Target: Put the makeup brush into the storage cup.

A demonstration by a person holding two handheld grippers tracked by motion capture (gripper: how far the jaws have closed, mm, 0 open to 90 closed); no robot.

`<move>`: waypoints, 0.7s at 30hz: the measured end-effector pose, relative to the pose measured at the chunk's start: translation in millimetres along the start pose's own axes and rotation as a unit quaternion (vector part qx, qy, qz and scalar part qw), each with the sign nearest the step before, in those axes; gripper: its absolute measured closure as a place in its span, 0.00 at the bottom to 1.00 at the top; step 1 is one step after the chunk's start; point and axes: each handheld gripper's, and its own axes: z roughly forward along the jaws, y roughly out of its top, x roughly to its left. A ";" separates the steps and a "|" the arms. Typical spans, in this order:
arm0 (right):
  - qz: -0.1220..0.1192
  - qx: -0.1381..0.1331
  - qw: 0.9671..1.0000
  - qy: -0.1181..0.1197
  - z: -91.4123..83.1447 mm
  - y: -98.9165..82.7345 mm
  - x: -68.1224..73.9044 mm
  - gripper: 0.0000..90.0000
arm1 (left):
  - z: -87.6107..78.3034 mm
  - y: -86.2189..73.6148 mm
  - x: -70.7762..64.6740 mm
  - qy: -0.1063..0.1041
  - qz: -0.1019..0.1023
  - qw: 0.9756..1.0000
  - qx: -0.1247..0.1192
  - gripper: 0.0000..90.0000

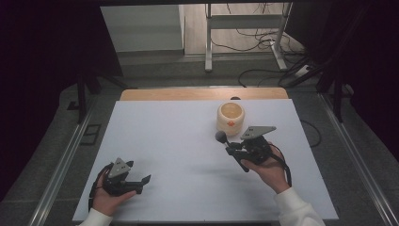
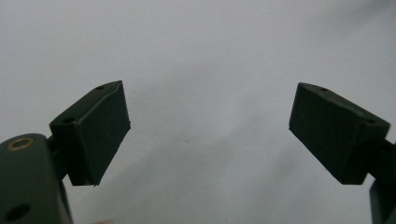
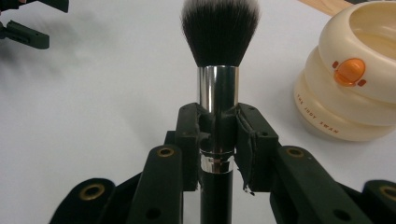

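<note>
White table [image 1: 179,141], wood strip along its far edge; grey floor around it, a metal desk frame [image 1: 244,28] and loose cables behind, dark sides. Counts: one makeup brush [image 3: 219,70], one cream ribbed container [image 1: 231,118] with an orange button, two grippers. Right gripper [image 3: 218,126] clamps the brush by its silver ferrule, bristles pointing away, just left of and near the container at the table's right-centre. Left gripper [image 2: 208,135] sits low at the near-left corner, jaws spread wide, nothing between them.
</note>
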 end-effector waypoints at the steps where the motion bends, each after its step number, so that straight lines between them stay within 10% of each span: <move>1: 0.001 -0.001 1.000 0.000 -0.1 0.0 -0.2 0.80 | -0.1 0.1 0.0 0.000 0.000 1.000 0.000 0.15; 21: 0.028 -0.037 0.999 -0.003 -1.7 8.4 -1.9 0.80 | 0.4 0.5 -0.1 0.000 0.002 1.000 0.000 0.15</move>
